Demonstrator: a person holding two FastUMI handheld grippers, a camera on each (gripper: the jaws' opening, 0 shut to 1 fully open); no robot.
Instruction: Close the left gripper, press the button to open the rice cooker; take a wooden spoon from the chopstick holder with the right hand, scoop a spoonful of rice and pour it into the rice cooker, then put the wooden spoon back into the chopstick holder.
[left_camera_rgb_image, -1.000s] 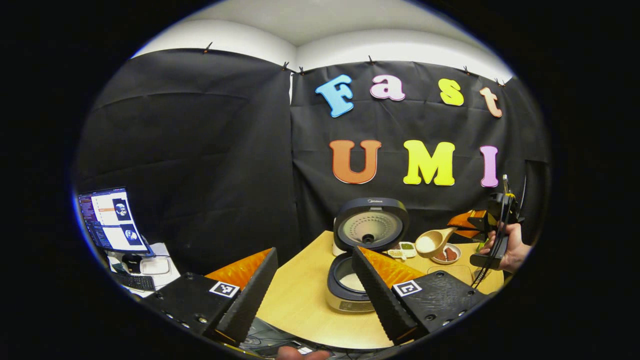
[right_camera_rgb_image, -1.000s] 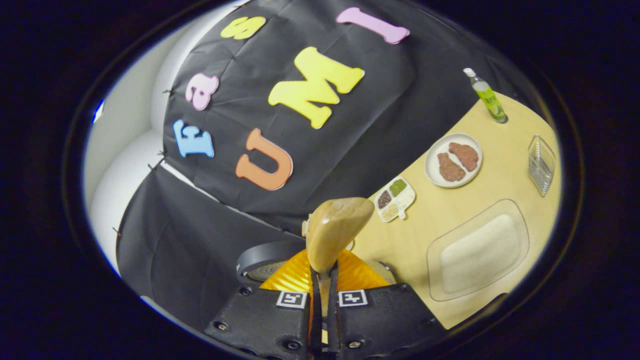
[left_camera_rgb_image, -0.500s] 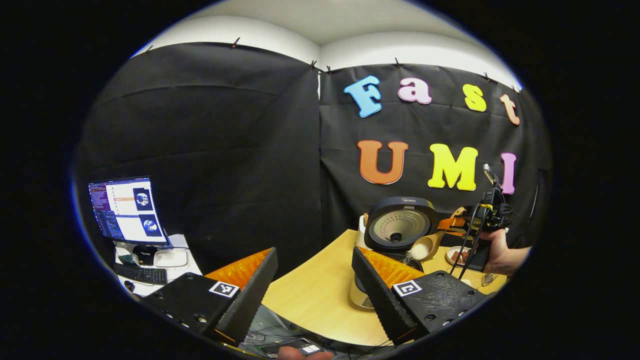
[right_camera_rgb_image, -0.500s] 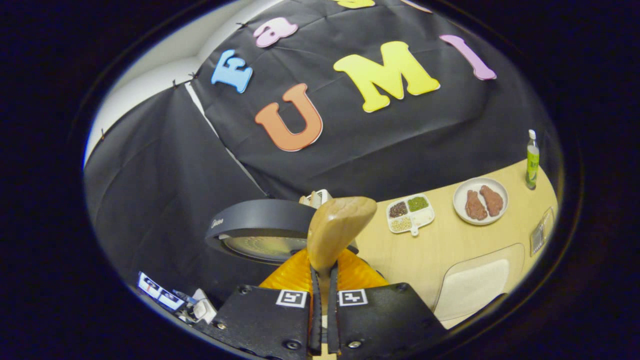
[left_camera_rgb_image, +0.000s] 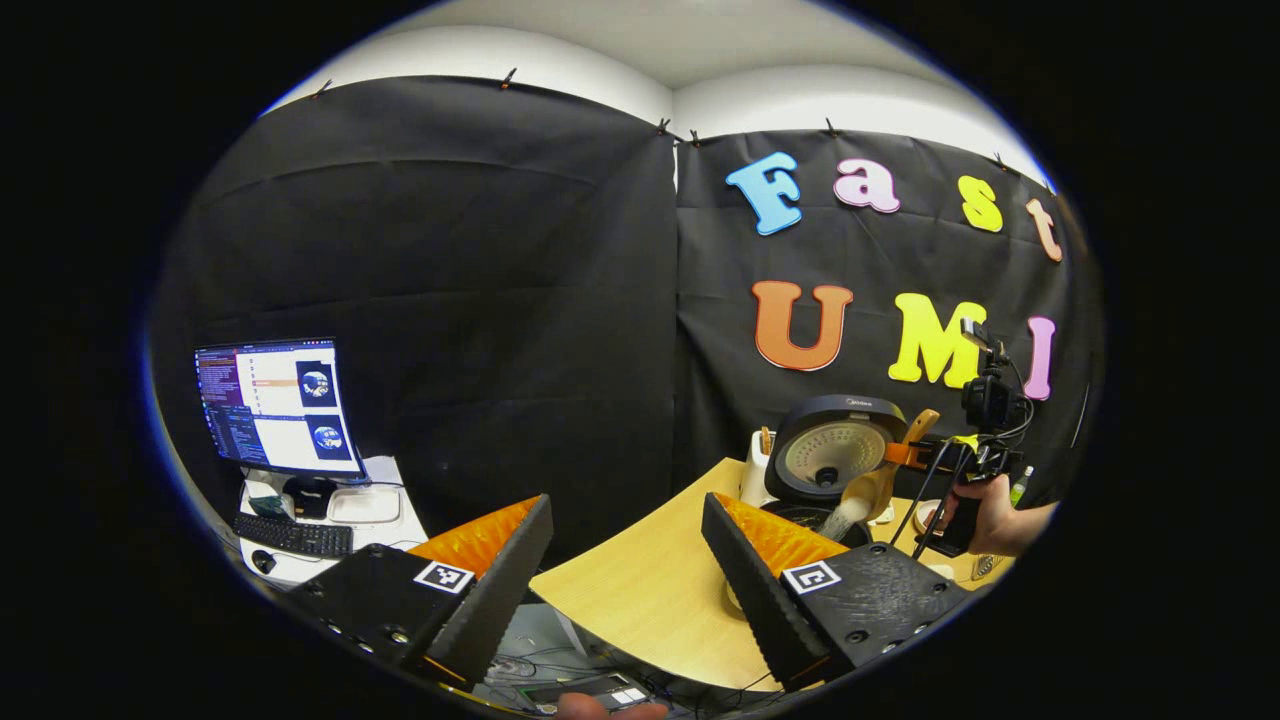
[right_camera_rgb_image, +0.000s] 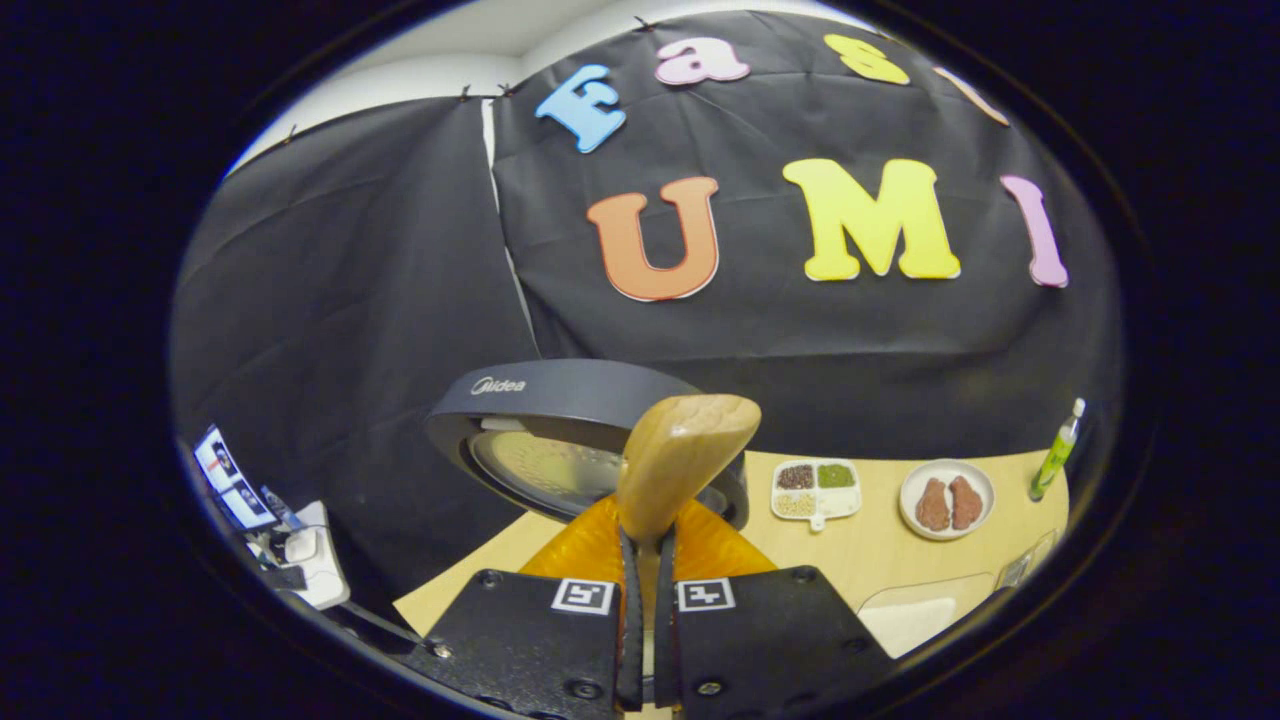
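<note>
Brand name "Midea" on the raised lid (right_camera_rgb_image: 560, 395) of the rice cooker.

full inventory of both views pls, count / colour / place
rice cooker: 1, dark lid raised, on table
wooden spoon: 1, light wood, tipped over the cooker, rice pouring off it
table: 1, light wood
chopstick holder: 1, white, just left of cooker
sectioned dish: 1, white, grains in compartments, right of cooker lid
plate: 1, white, two brown pieces on it, right of dish
bottle: 1, green, upright, far right of table
clear tray: 1, white rice inside, near table edge
monitor: 1, lit, side desk
keyboard: 1, black, below monitor
left gripper: 1, fingers apart, nothing between
right gripper: 1, closed on spoon handle
hand: 1, holding right gripper
</note>
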